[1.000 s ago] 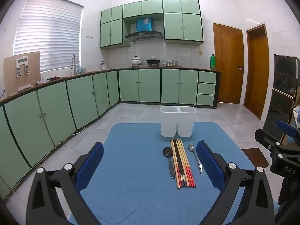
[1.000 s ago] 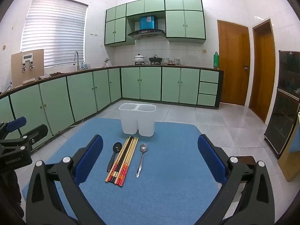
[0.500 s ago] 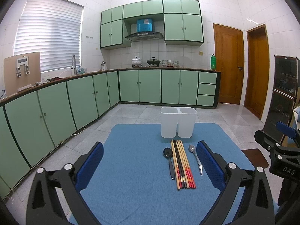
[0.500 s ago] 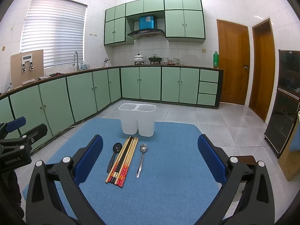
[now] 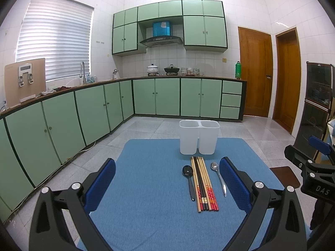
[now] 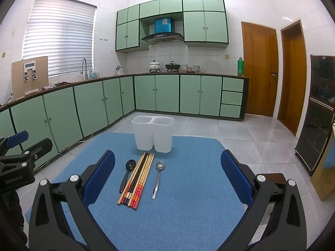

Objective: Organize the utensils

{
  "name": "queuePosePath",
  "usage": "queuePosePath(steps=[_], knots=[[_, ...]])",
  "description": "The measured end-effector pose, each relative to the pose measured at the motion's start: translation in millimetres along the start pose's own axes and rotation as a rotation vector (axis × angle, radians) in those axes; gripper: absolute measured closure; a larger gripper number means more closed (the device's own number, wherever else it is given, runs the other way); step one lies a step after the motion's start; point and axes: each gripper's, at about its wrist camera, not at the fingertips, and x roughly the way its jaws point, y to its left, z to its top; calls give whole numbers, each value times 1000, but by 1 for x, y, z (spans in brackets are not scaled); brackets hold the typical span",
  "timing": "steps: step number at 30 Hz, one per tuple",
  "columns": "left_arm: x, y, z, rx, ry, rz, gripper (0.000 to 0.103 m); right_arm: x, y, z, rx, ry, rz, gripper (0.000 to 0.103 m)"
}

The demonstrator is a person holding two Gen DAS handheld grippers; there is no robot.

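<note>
Blue cloth covers the table (image 5: 146,188) where my two hand-held grippers hover, both with fingers spread wide and holding nothing. My left gripper (image 5: 167,184) sits low over the near edge, its blue pads (image 5: 100,186) well apart; the utensils lie toward its right finger. My right gripper (image 6: 167,179) frames the same spread from the other side, so the row falls nearer its left finger. From the left wrist view, the right gripper's black body shows at the right edge.

Laid out in a neat row on the cloth: a black spoon (image 5: 188,177), a bundle of chopsticks (image 5: 203,184) in wood, black and red-tipped pairs pressed side by side, and a metal spoon (image 5: 218,177). The black spoon lies just beside the chopsticks on their left, the metal spoon a little apart on their right. All point away from me toward a white two-compartment holder (image 5: 199,138) standing upright at the far end of the cloth, just beyond the chopstick tips. I cannot see down into its two compartments.

Behind, green kitchen cabinets (image 6: 167,92) line the walls.
</note>
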Motion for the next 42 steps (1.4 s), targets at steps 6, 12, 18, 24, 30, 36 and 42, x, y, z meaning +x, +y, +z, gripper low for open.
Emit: queuePosePath(steps=[6, 12, 18, 24, 30, 36, 42], knots=[[0, -1, 0, -1, 0, 0, 6, -3, 2, -2, 4, 1, -1, 5], [0, -1, -1, 0, 0, 0, 6, -3, 3, -4, 5, 3, -2, 5], [2, -2, -3, -1, 2, 0, 6, -3, 5, -5, 6, 3, -3, 5], [3, -1, -4, -2, 4, 0, 6, -1, 5, -7, 8, 6, -3, 5], [4, -1, -5, -3, 5, 0, 6, 1, 7, -11, 10, 11, -3, 5], [5, 0, -5, -3, 5, 0, 6, 3, 6, -13, 11, 14, -4, 5], [8, -2, -8, 0, 10, -2, 6, 5, 6, -13, 10, 20, -5, 5]])
